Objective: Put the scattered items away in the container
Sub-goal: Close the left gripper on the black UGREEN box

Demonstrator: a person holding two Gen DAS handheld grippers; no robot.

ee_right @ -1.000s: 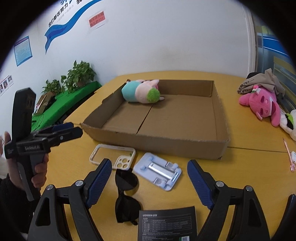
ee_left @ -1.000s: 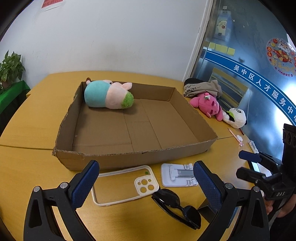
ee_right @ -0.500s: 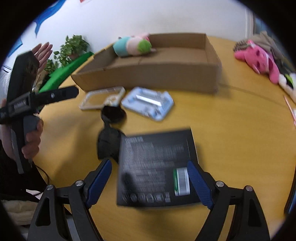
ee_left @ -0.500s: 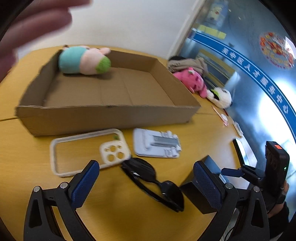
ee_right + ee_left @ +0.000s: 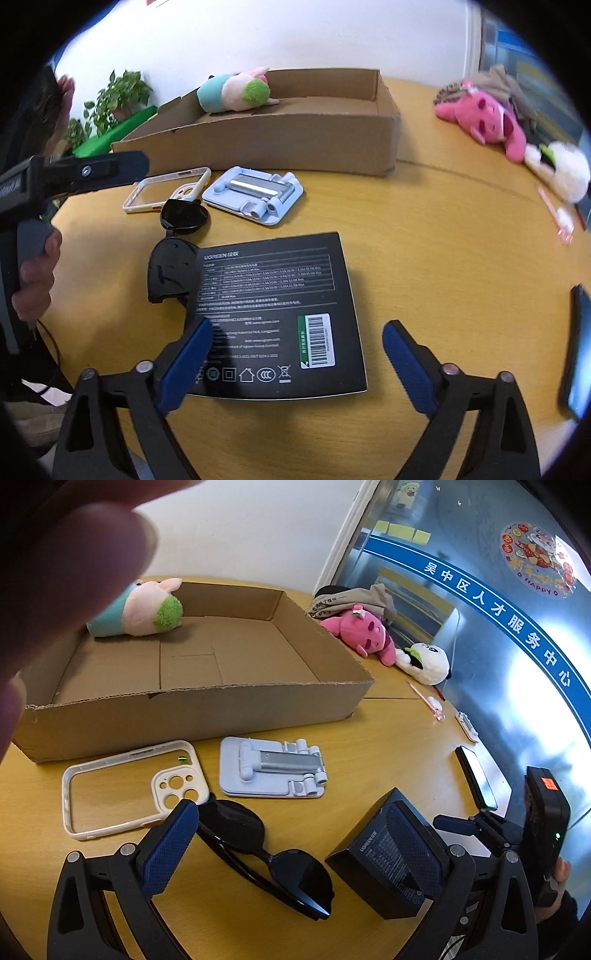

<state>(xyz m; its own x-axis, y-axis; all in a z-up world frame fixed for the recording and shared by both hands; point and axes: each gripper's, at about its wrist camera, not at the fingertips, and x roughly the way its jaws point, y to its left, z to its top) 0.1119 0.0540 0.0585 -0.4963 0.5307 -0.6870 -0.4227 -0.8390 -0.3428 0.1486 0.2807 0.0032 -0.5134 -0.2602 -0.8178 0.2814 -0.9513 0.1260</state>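
Note:
The cardboard box [image 5: 192, 709] [image 5: 280, 136] stands on the yellow table and holds a teal and pink plush [image 5: 144, 609] [image 5: 236, 92]. In front of it lie a white phone case [image 5: 110, 786] [image 5: 166, 188], a pale blue phone stand [image 5: 273, 768] [image 5: 255, 192], black sunglasses [image 5: 266, 853] [image 5: 173, 258] and a black UGREEN box [image 5: 384, 860] [image 5: 277, 314]. My left gripper [image 5: 291, 853] is open, low over the sunglasses. My right gripper [image 5: 295, 365] is open, low over the black box's near end.
A pink plush [image 5: 362, 631] [image 5: 487, 122], a white panda plush [image 5: 428, 661] [image 5: 561, 170], folded cloth [image 5: 351, 598], a pink pen [image 5: 424, 698] and a phone [image 5: 476, 775] [image 5: 576, 350] lie on the table's right side. A blurred hand [image 5: 62, 565] covers the left wrist view's upper left. Potted plants [image 5: 118, 99] stand beyond the table.
Both grippers have dropped lower and closer to the table. The black box now lies between the right gripper's fingers. A hand has come in front of the left wrist camera.

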